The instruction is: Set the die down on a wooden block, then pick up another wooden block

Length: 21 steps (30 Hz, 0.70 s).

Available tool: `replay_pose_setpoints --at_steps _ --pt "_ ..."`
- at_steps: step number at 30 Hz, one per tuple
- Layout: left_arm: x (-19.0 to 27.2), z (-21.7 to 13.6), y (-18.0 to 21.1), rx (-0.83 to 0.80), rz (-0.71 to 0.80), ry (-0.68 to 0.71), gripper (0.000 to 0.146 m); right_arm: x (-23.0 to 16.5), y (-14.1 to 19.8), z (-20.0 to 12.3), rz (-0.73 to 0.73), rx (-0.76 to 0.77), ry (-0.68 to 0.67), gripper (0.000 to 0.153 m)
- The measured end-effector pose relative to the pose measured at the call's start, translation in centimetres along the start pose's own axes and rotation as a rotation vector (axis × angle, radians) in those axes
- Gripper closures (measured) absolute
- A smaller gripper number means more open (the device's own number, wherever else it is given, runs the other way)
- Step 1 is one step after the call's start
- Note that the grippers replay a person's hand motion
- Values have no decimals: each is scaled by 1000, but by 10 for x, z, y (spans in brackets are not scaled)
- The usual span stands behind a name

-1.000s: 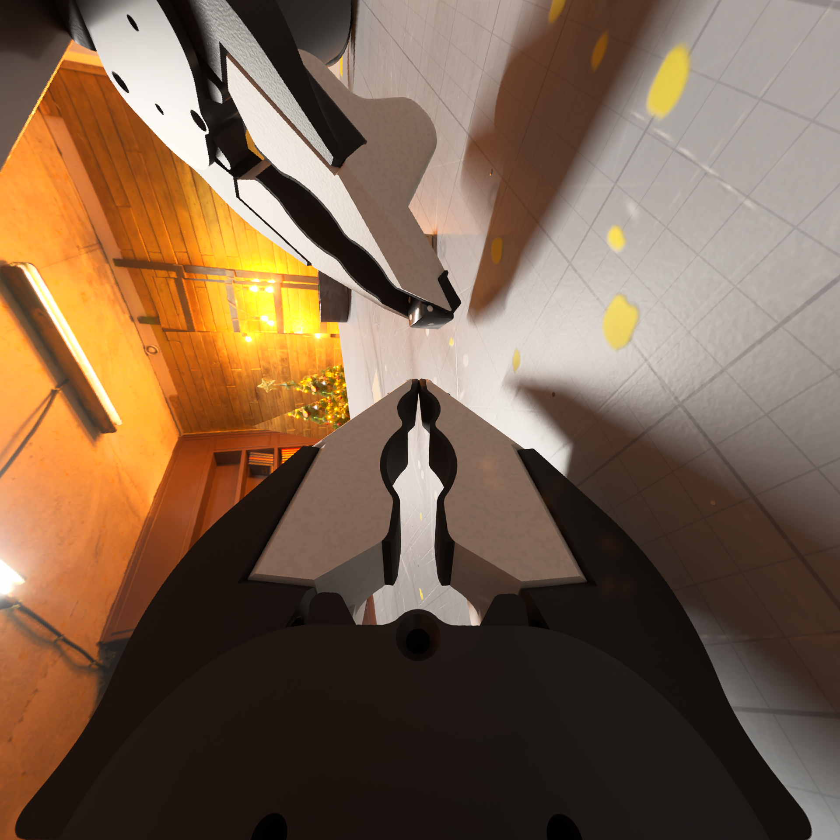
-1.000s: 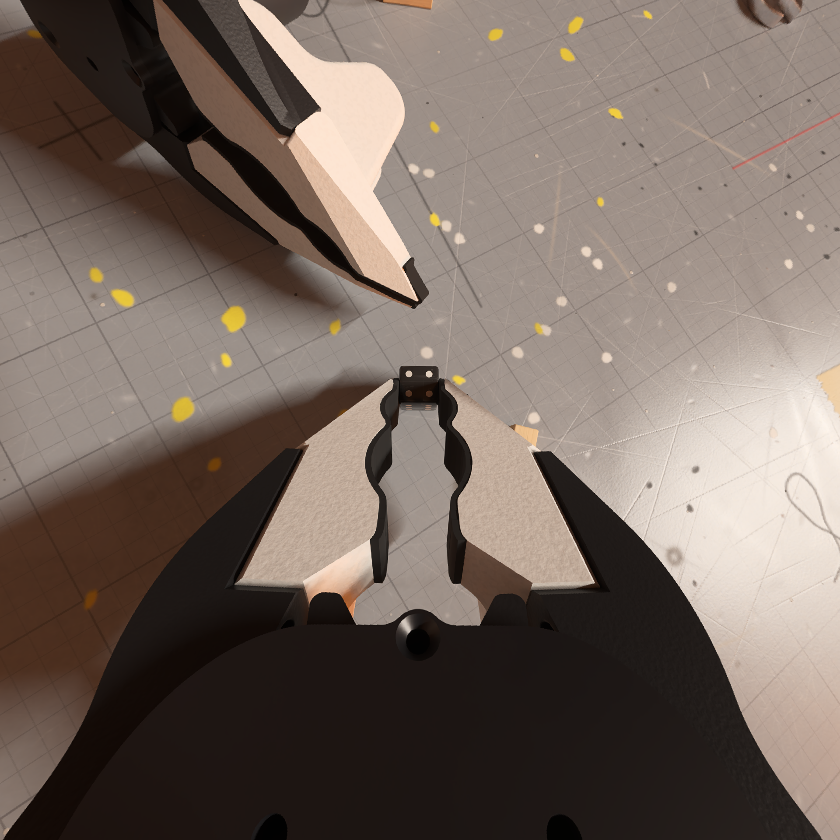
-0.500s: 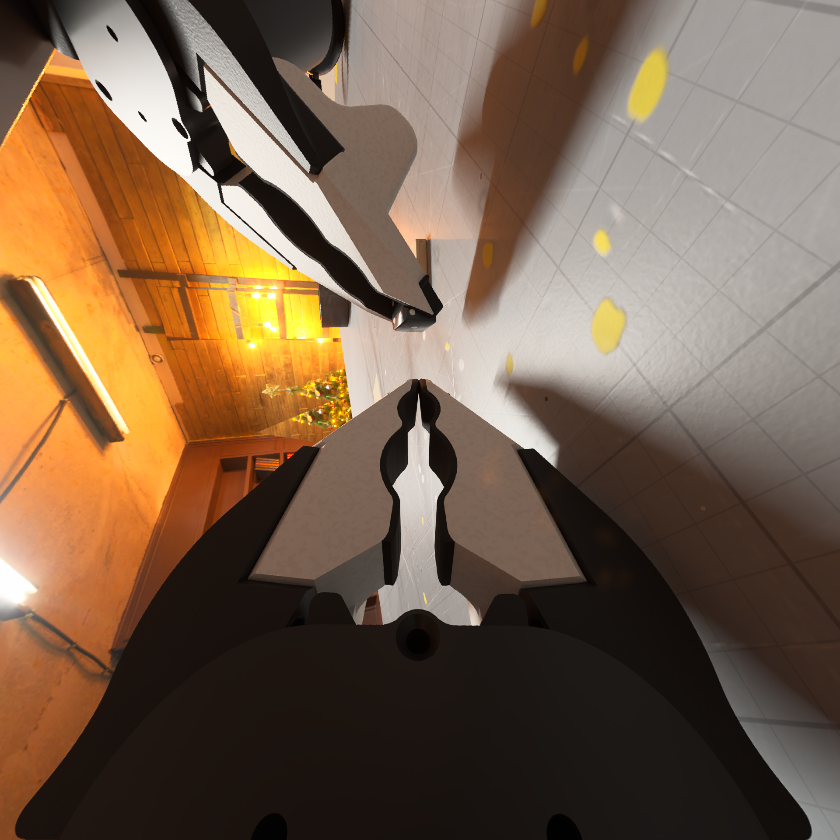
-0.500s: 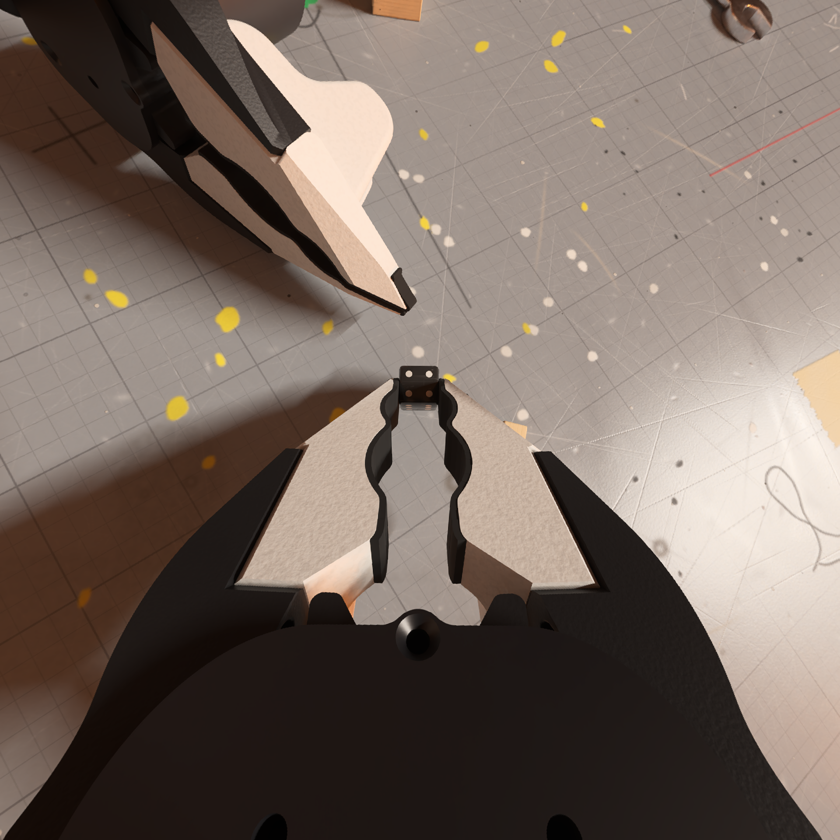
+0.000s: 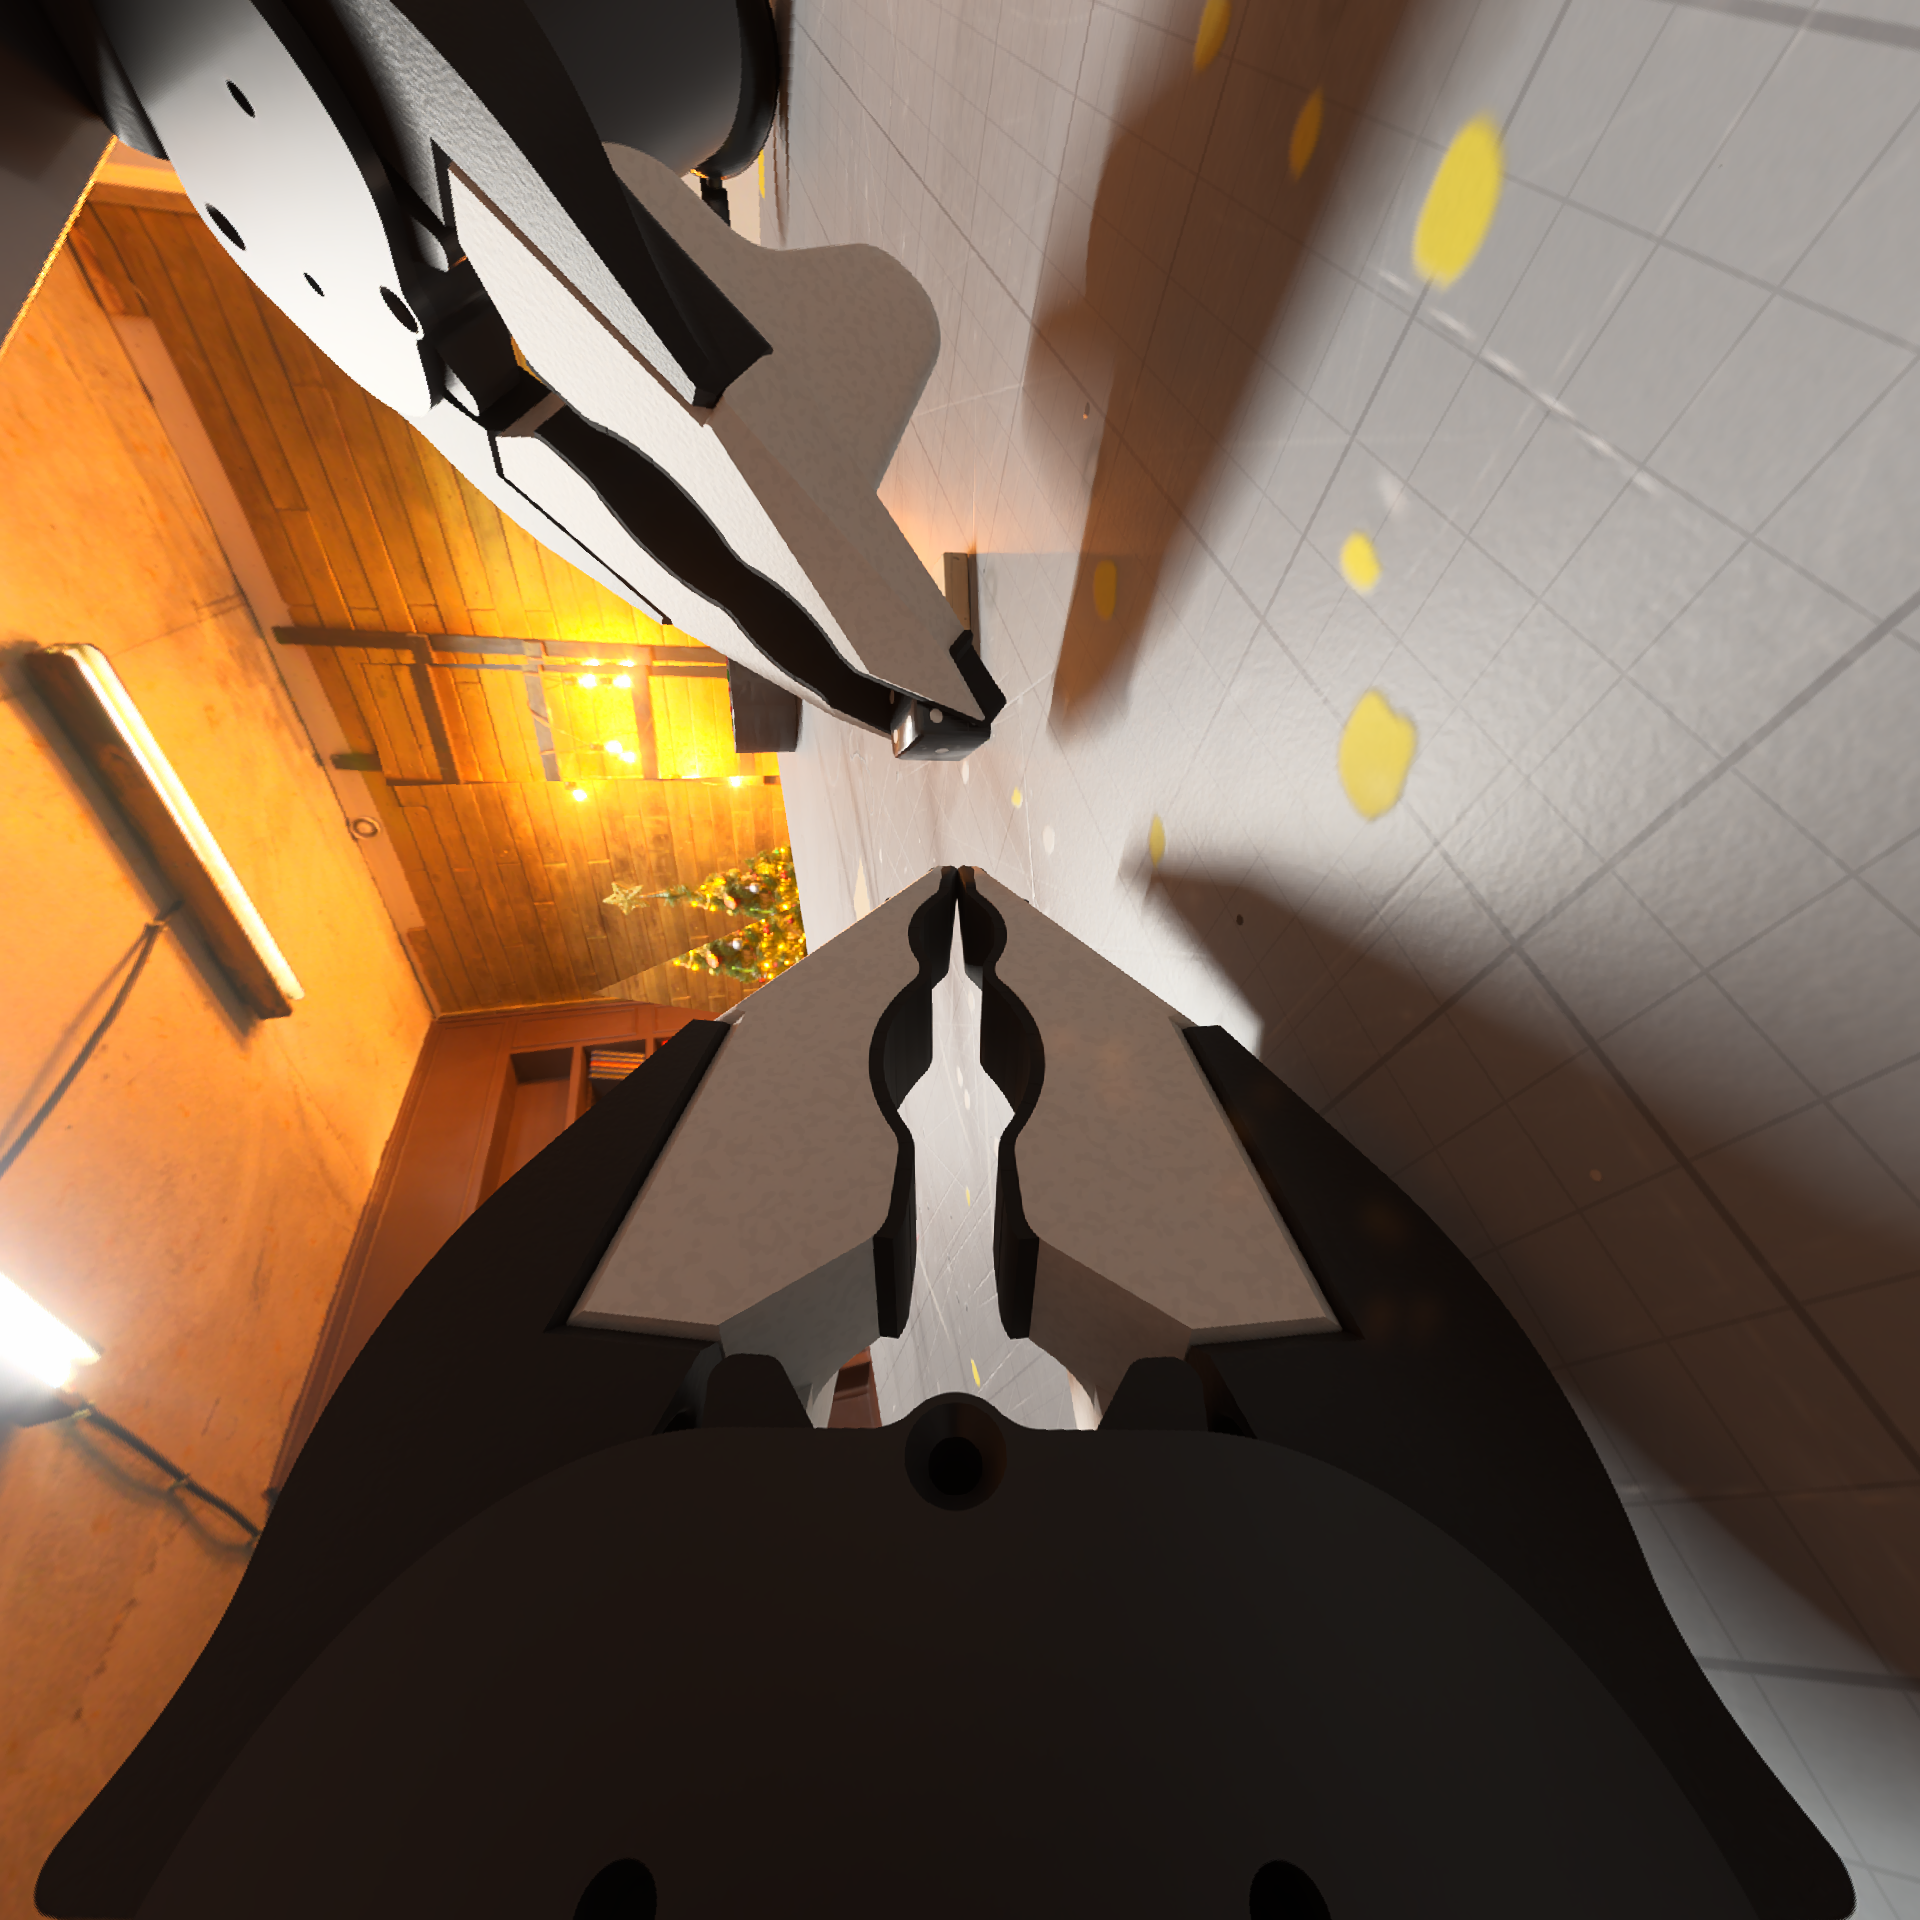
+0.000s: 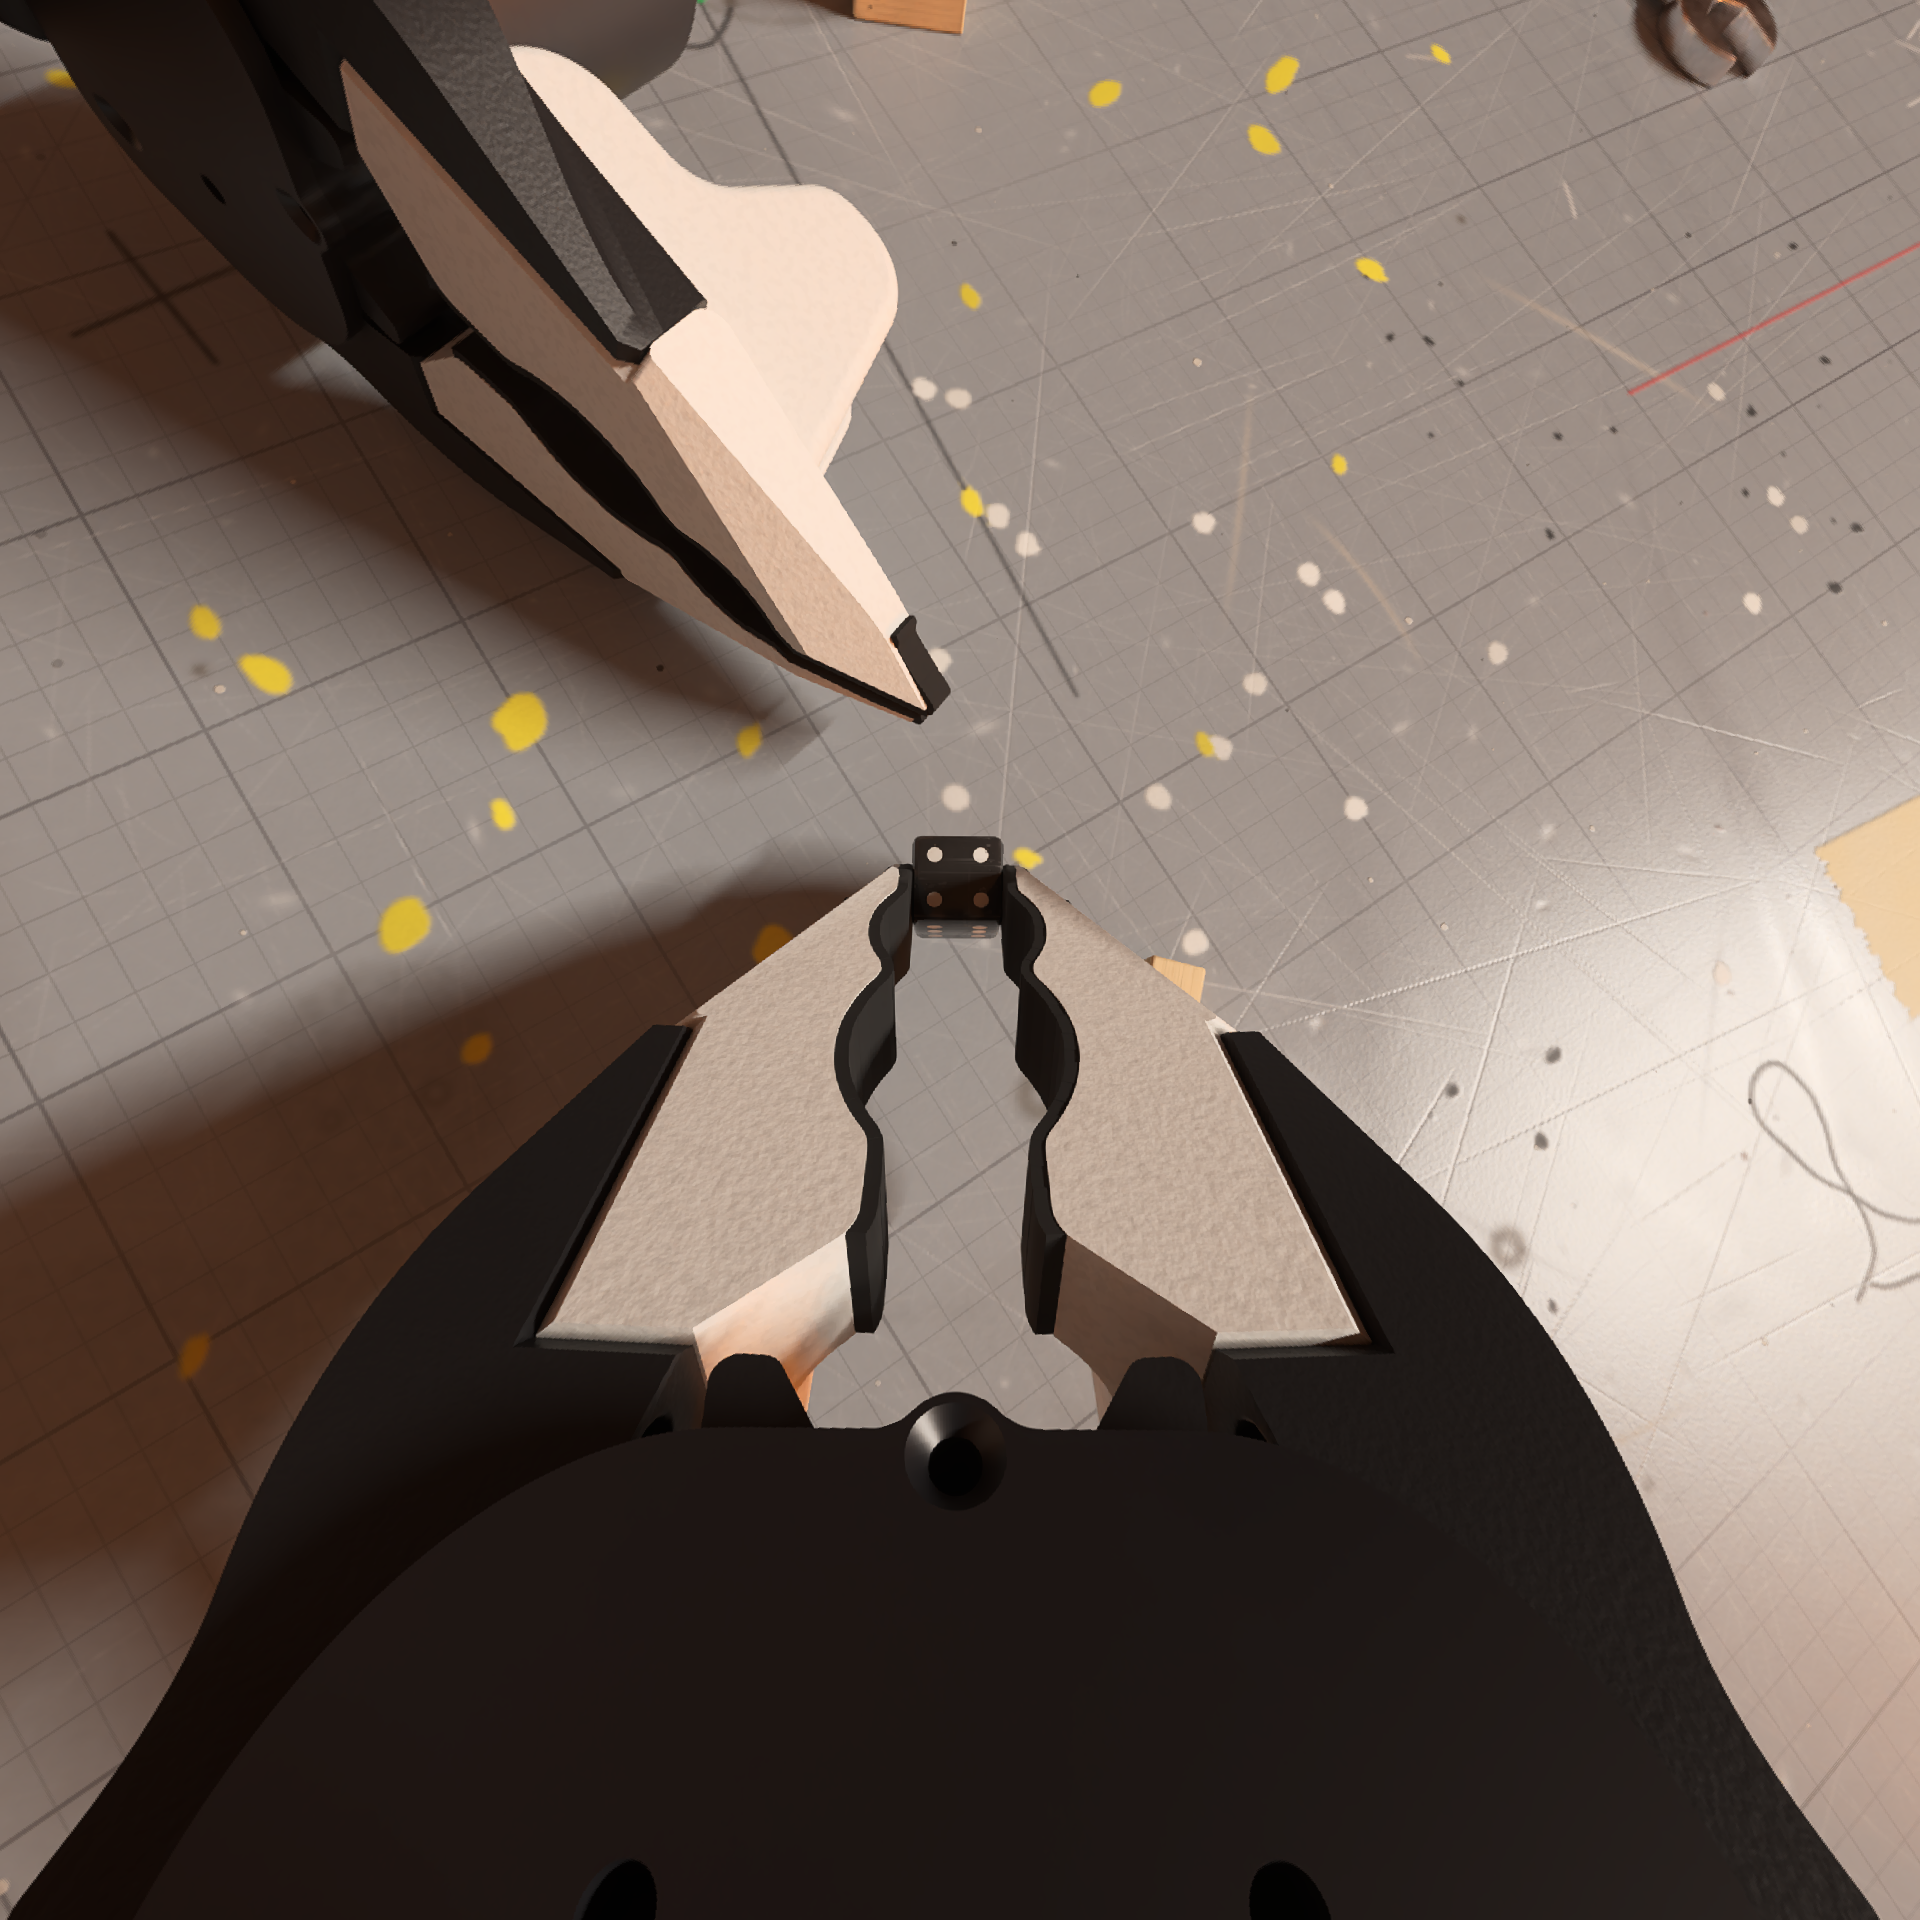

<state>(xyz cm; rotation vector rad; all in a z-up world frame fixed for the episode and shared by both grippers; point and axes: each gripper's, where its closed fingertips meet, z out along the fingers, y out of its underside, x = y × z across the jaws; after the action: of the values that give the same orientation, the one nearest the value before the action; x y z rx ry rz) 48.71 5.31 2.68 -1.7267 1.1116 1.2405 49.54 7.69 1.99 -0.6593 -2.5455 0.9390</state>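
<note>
My right gripper (image 6: 956, 902) is shut on a small black die (image 6: 957, 858) with pale dots, held at its fingertips above the grey cutting mat (image 6: 1351, 623). A wooden block (image 6: 1180, 978) peeks out just behind its right finger. Another wooden block (image 6: 902, 8) lies at the top edge. My left gripper (image 5: 956, 879) is shut and empty, and it hovers a short way beyond the die in the right wrist view (image 6: 918, 688). The left wrist view shows the right gripper (image 5: 940, 717) with the die (image 5: 933, 736), and a thin block edge (image 5: 958, 587) behind it.
A tan paper patch (image 6: 1883, 904), a loop of dark string (image 6: 1829, 1174) and a metal tool (image 6: 1704, 42) lie on the right of the mat. Yellow and white paint spots dot it. A dark object (image 5: 764, 712) stands at the mat's far edge.
My right gripper with the die has drifted a little forward and to the right over the mat; the far block and tan patch show more. Both grippers stay shut.
</note>
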Motion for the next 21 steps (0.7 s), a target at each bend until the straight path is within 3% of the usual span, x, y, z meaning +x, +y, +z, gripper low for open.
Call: replay_pose_setpoints --at_steps 21 --pt "-1 -1 -1 3 13 -2 146 -4 -1 5 -1 0 -16 137"
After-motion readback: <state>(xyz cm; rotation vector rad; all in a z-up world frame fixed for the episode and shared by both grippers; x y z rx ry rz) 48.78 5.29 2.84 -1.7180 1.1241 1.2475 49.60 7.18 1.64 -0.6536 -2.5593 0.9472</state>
